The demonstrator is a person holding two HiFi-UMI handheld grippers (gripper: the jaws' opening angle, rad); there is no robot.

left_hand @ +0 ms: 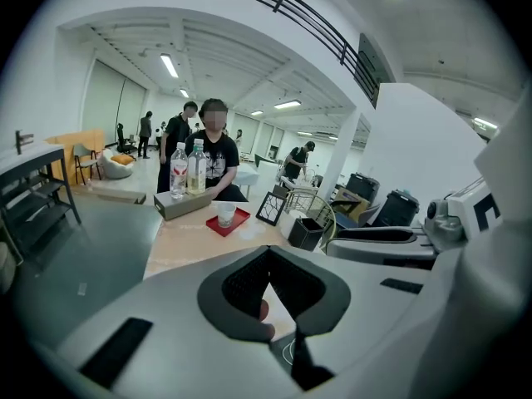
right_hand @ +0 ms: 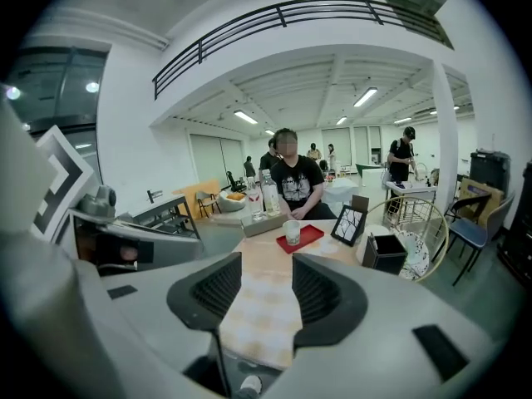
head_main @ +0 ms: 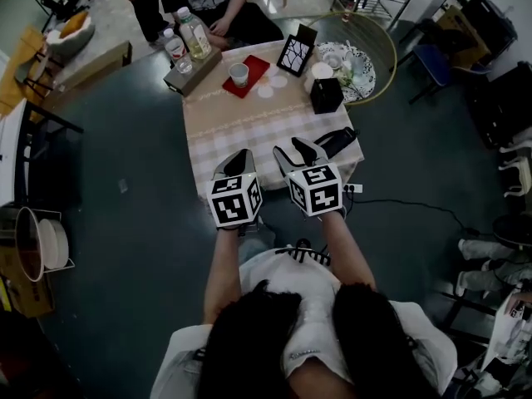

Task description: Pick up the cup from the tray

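Head view: cup [head_main: 239, 74] upright on tray [head_main: 256, 63], far across table [head_main: 249, 135]. Right gripper [head_main: 301, 150] spread, empty; left gripper [head_main: 240, 158] pressed together. Approach step; next needs a long forward reach.

Table [head_main: 249, 131], one, carrying: cup [head_main: 239, 74], one, and red tray [head_main: 257, 68], one, at 12 o'clock; bottles [head_main: 194, 33], two, at 11 o'clock; picture frame [head_main: 296, 51], one, and black box [head_main: 326, 96], one, at 2 o'clock.
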